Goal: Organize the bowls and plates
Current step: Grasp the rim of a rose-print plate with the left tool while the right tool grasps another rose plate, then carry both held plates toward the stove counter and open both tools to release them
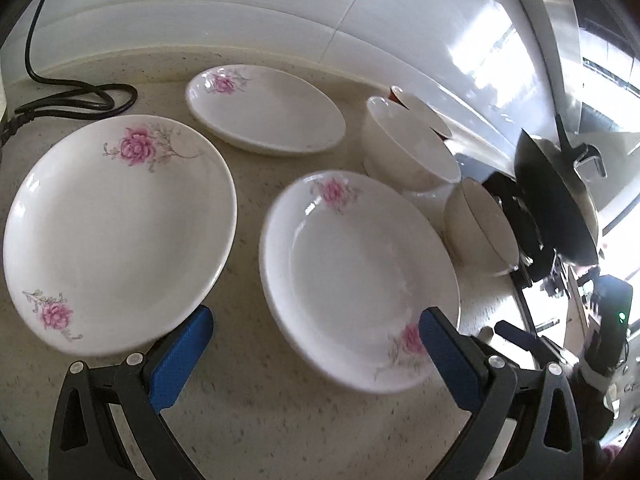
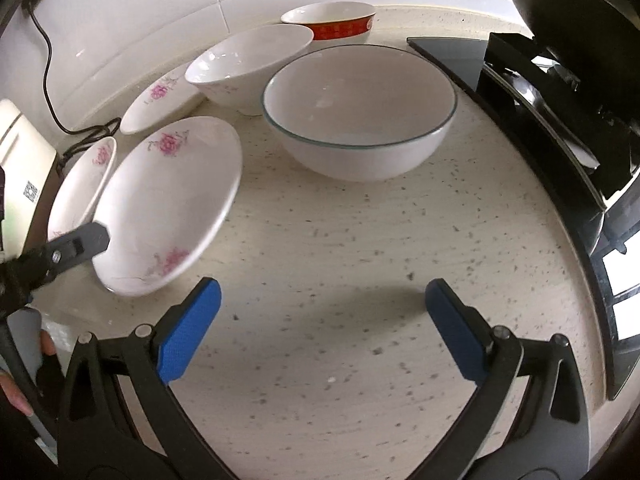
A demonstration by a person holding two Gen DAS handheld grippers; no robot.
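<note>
Left hand-held gripper (image 1: 316, 356) open; red bowl (image 2: 344, 28) right-view only.

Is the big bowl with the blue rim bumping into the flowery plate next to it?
Apart. In the right wrist view a strip of speckled counter shows between the blue-rimmed bowl and the flowered plate.

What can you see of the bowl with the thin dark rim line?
The bowl looks like glazed white ceramic, deep and round, with a thin dark line around its rim. It stands upright and looks empty on the speckled countertop, near the stove edge. A plain white bowl sits close behind it; contact is unclear. Neither gripper touches it.
</note>
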